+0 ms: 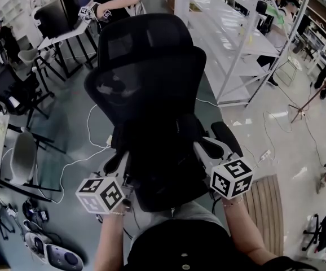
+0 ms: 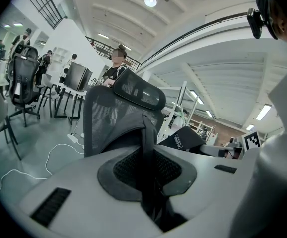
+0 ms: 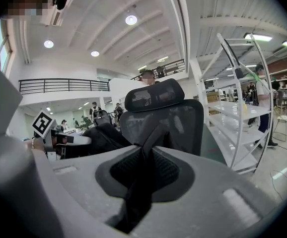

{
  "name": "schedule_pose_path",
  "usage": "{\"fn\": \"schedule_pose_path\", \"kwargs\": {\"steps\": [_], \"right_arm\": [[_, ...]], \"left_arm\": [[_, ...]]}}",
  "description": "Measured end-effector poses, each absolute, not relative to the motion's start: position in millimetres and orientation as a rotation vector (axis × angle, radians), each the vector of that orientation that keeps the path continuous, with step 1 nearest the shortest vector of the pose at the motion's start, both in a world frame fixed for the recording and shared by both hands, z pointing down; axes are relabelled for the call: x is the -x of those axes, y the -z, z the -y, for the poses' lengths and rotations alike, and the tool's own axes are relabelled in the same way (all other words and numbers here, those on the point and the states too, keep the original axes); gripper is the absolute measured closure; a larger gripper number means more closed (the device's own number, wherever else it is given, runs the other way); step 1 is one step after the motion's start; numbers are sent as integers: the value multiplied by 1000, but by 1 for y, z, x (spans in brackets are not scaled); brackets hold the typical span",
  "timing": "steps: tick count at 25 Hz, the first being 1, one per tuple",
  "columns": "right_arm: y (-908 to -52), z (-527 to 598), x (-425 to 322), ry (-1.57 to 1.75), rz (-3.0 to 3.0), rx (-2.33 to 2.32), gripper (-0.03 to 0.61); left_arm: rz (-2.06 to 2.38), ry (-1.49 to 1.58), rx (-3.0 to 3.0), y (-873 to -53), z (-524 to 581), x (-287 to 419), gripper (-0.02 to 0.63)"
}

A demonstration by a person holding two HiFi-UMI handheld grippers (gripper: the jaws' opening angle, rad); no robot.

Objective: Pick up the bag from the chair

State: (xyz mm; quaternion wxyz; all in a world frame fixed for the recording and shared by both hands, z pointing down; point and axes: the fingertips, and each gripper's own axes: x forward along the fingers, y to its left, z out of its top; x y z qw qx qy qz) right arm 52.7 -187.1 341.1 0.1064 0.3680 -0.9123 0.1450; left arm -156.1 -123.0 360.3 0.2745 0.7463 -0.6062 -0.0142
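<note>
A black bag (image 1: 164,158) lies over the seat of a black mesh office chair (image 1: 146,66), close in front of me. My left gripper (image 1: 119,167) is at the bag's left side and my right gripper (image 1: 207,149) at its right side. In the left gripper view a black strap (image 2: 148,143) runs up between the jaws of the left gripper (image 2: 151,182), which is shut on it. The right gripper (image 3: 141,182) is likewise shut on a black strap (image 3: 152,145). Whether the bag still rests on the seat I cannot tell.
A white shelving rack (image 1: 236,33) stands behind the chair on the right. Desks with a monitor (image 1: 58,16) and a seated person are at the back left. White cables (image 1: 89,145) trail over the floor. A grey chair (image 1: 22,157) stands at the left, and a slatted wooden board (image 1: 267,202) at the right.
</note>
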Motion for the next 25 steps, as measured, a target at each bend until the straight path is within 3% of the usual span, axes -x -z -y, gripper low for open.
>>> {"fn": "schedule_pose_path", "kwargs": {"steps": [25], "right_arm": [[-344, 191, -53, -419, 2676, -1052, 526]], "left_arm": [[1617, 50, -1992, -362, 128, 152, 548]]}}
